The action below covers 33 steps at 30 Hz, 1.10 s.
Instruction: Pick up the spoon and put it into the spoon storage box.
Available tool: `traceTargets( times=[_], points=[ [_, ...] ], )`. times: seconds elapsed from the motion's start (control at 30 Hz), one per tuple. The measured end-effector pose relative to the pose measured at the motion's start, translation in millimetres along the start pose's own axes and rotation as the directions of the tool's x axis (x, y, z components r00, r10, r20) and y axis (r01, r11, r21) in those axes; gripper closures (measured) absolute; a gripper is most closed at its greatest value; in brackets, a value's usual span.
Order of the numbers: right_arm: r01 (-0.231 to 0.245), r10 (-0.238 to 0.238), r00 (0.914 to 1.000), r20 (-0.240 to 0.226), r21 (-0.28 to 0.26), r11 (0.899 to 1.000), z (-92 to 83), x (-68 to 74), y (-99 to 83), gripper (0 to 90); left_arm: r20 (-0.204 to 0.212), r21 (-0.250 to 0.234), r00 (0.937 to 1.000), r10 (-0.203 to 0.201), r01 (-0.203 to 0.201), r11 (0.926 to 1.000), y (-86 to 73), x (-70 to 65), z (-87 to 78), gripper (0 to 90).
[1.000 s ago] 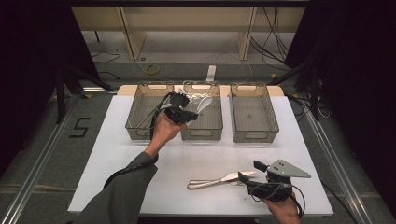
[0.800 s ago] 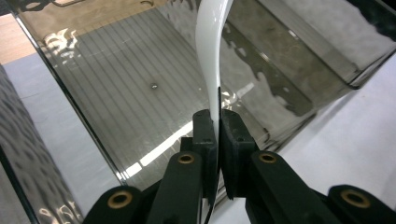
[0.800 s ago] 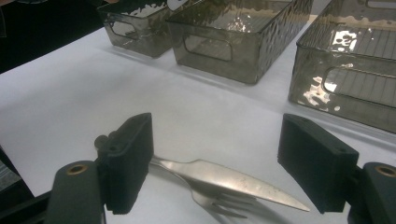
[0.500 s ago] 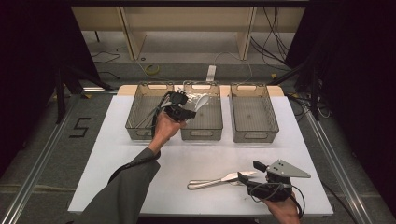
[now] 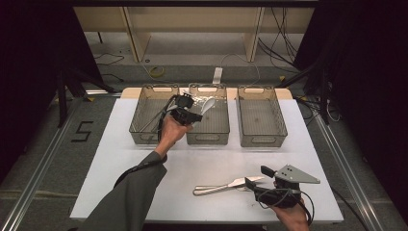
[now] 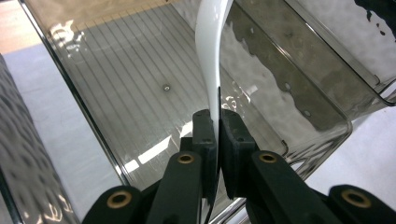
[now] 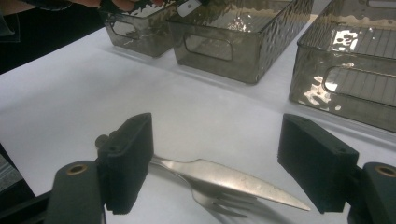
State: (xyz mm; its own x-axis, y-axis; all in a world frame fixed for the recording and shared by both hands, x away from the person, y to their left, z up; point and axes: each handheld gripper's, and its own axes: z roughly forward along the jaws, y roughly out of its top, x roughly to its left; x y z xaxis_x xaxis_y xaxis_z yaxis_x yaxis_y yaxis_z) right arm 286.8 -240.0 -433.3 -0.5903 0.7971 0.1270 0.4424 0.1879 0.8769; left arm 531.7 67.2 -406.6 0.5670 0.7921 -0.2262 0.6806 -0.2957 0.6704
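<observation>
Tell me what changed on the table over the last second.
Almost nothing. The left tongs stay shut on the white spoon over the middle bin, shifting only slightly. The right tongs stay open near the knife and fork, which lie where they were.

White spoon [image 6: 208, 51] – smoky grey ribbed bin [image 6: 140, 84] – silver fork [image 7: 219, 198]

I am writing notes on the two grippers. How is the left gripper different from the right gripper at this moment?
The left gripper is shut on a white spoon; the right gripper is open and holds nothing. The left gripper is raised over the middle bin; the right gripper sits low near the table, by a metal knife and fork. Both have black jaws.
</observation>
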Motion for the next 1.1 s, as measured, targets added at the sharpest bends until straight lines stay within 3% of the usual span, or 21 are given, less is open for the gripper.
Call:
traceTargets(
  times=[0.17, 0.23, 0.3, 0.37, 0.57, 0.73, 1.03, 1.1],
  points=[
    [-0.001, 0.001, 1.0000, -0.002, -0.003, 1.000, 0.3, 0.8, 0.1, 27.7, -0.011, 0.001, 0.9999, -0.012, 0.012, 0.9999, -0.7, 3.6, 4.0, 84.7],
    [0.000, 0.000, 1.0000, -0.003, -0.002, 1.000, 0.1, 0.3, 0.1, 27.7, -0.013, -0.038, 0.9993, -0.034, 0.034, 0.9987, -1.1, 4.4, 3.8, 82.8],
    [-0.002, 0.002, 1.0000, -0.001, -0.001, 1.000, -0.2, 0.2, 0.1, 27.7, 0.011, -0.050, 0.9981, -0.061, 0.061, 0.9968, 0.6, 4.8, 2.7, 68.0],
    [-0.002, 0.002, 1.0000, -0.001, 0.000, 1.000, -0.2, 0.2, 0.0, 27.6, 0.001, -0.056, 0.9986, -0.053, 0.053, 0.9970, 3.0, 2.8, -0.2, 56.5],
    [-0.002, 0.002, 1.0000, 0.000, 0.001, 1.000, -0.4, 0.3, -0.1, 27.6, 0.026, -0.048, 0.9988, -0.041, 0.043, 0.9980, 4.3, 0.6, -12.8, 42.8],
    [0.000, 0.000, 1.0000, -0.004, 0.001, 1.000, 0.1, 1.3, -0.2, 27.7, 0.068, -0.058, 0.9959, -0.059, 0.063, 0.9963, -6.3, 2.7, -29.5, 32.5],
    [0.002, -0.002, 1.0000, -0.007, 0.007, 1.000, 1.9, 3.0, -0.1, 27.6, 0.118, -0.076, 0.9926, -0.028, 0.037, 0.9964, -36.4, -1.0, -57.1, 26.8],
    [0.001, -0.001, 1.0000, -0.006, 0.007, 1.000, 2.2, 2.9, -0.1, 27.6, 0.127, -0.075, 0.9918, -0.002, 0.012, 0.9971, -45.0, -4.3, -62.3, 26.3]
  ],
)
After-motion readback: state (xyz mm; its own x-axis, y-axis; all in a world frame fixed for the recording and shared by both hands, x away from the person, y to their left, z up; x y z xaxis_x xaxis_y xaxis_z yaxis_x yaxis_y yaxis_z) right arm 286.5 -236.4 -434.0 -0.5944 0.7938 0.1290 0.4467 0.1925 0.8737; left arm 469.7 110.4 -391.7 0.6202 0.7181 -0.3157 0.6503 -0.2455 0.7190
